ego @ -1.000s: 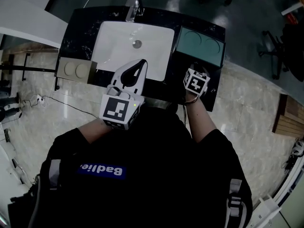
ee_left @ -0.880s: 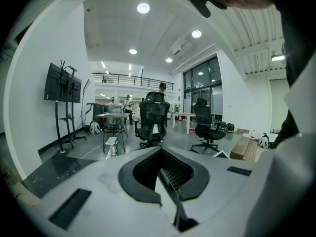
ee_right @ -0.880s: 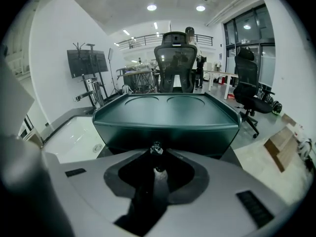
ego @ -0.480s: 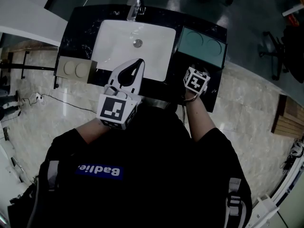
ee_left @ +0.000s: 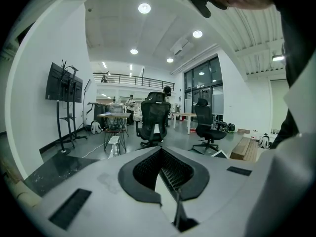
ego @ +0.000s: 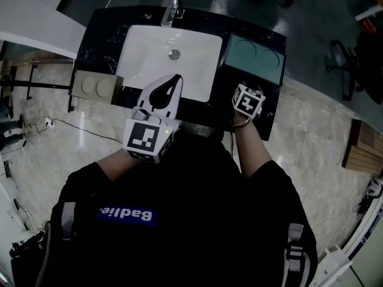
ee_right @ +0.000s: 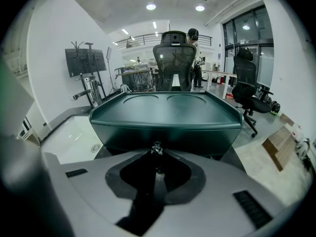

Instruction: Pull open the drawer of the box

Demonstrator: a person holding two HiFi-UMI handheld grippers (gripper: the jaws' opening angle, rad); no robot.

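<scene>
The box (ego: 251,57) is green and sits on the black tabletop (ego: 102,34), at 3 o'clock from the white sink (ego: 149,46). The faucet (ego: 170,5) stands at the sink's 12 o'clock edge.

Right gripper (ego: 246,88): held at the box's 6 o'clock side, against its front face. In the right gripper view the fingers (ee_right: 148,169) are clenched on a small knob (ee_right: 157,148) on the dark front of the box (ee_right: 165,110) – the knob sits right at their tips. The views do not show how far the drawer stands out.

Left gripper (ego: 173,81): held over the sink's 6 o'clock rim, well apart from the box. In its own view the fingers (ee_left: 173,174) are clenched tip to tip on nothing, and beyond them lies the open room with office chairs (ee_left: 154,117).
</scene>
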